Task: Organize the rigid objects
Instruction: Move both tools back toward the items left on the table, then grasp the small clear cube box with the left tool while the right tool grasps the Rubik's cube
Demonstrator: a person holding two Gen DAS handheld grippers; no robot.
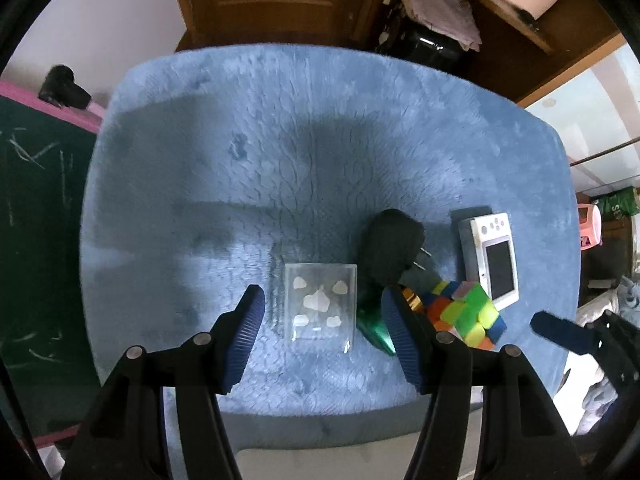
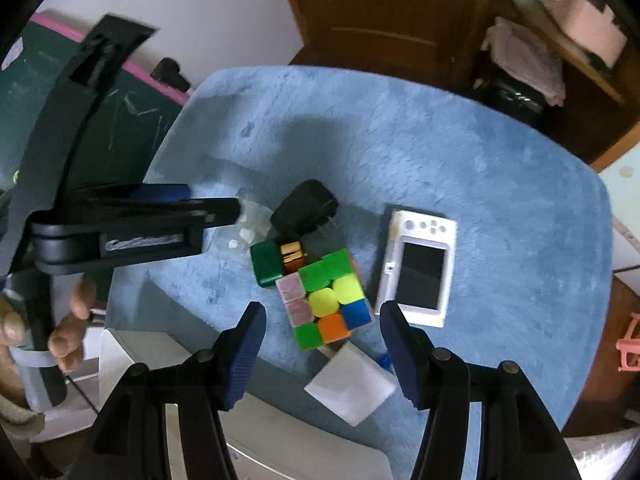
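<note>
While empty, clear box (image 1: 321, 304) sits flat.

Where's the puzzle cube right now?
The puzzle cube lies on the blue mat, centered ahead of the open right gripper, between the green box and the white handheld console.

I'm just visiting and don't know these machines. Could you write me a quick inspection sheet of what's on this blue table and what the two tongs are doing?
Surface: blue plush mat, bare over its far half.
Job's things: clear block, black plug adapter, green-and-gold box, colour puzzle cube, white handheld console, all grouped near the front edge.
Clutter: white card-like piece at the mat's edge; what it is, cannot tell.
Grippers: left tongs open above the clear block; right tongs open over the cube; neither holds anything.
Cables: nothing seen.
Surroundings: wooden door, green chalkboard.
</note>
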